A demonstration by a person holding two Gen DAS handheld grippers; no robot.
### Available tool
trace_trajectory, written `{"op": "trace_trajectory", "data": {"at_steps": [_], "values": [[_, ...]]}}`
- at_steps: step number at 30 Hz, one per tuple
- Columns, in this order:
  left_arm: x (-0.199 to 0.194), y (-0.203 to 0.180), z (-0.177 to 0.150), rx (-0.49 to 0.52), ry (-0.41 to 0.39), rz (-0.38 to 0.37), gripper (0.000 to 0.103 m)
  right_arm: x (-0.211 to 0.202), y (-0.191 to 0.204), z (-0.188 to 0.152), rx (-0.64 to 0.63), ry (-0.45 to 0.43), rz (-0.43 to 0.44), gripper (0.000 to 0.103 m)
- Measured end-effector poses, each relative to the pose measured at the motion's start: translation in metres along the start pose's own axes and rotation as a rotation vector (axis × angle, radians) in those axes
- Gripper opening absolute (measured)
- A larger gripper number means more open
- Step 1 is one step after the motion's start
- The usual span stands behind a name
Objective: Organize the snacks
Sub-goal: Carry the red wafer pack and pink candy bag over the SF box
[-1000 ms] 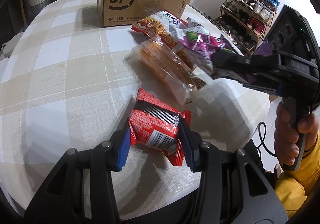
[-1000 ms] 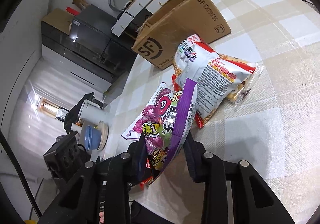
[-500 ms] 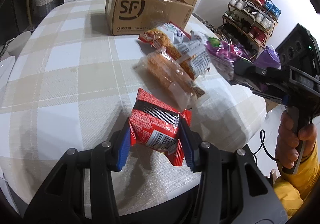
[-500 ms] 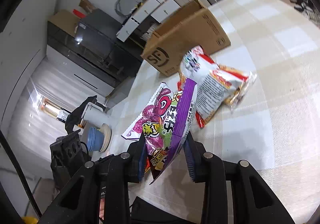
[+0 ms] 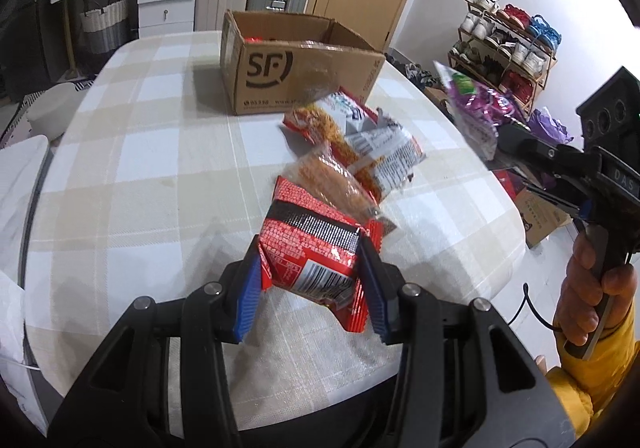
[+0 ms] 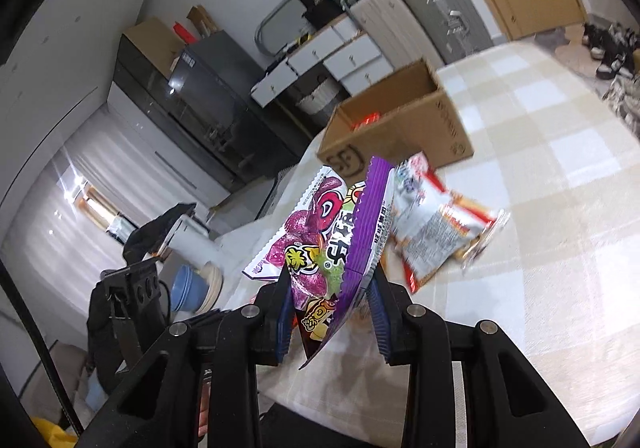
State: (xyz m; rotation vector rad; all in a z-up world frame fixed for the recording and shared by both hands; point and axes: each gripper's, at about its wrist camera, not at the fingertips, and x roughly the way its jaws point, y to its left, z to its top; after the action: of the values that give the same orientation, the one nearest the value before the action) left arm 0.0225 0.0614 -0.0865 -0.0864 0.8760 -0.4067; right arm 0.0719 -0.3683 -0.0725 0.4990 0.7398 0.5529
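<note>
The left gripper is pinching a red snack packet across its width, the blue pads pressing into both sides, and the packet hangs clear of the checked tablecloth with its crimped end drooping toward six o'clock. Held that way, by the middle, it looks ready to be carried, and the open cardboard box at twelve o'clock seems the likely place for it.

The right gripper is clamped on a purple candy bag near its bottom edge, so the bag stands up like a flag, folded along one side. In the left view that same bag shows at two o'clock, blurred, off the table's edge, with the person's hand wrapped round the gripper handle below it and a yellow sleeve at four o'clock.

Two more packs lie between the grippers and the box: a clear bag of orange snacks and a red-and-white packet, overlapping each other, probably waiting their turn.

Something red sits inside the box, glimpsed over the rim in both views, but I cannot tell what it is or how full the box is. The loose packs are smeared with blur in the right view, their print unreadable. The purple bag hides the table right behind it, and the lower corners of both views are blocked by the gripper frames.
</note>
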Motion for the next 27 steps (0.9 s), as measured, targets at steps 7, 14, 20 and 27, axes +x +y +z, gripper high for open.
{"op": "trace_trajectory", "data": {"at_steps": [7, 14, 20, 27], "values": [[-0.017, 0.001, 0.026, -0.024, -0.027, 0.025, 0.042, -0.021, 0.008, 0.021, -0.026, -0.070, -0.021, 0.033], [-0.046, -0.004, 0.059, -0.008, -0.127, -0.002, 0.042, -0.042, 0.022, 0.048, -0.077, -0.172, -0.050, 0.033], [-0.063, -0.009, 0.090, -0.003, -0.177, 0.007, 0.042, -0.045, 0.035, 0.071, -0.140, -0.204, -0.063, 0.033], [-0.071, -0.009, 0.126, -0.017, -0.197, 0.001, 0.042, -0.035, 0.042, 0.096, -0.179, -0.205, -0.056, 0.033]]}}
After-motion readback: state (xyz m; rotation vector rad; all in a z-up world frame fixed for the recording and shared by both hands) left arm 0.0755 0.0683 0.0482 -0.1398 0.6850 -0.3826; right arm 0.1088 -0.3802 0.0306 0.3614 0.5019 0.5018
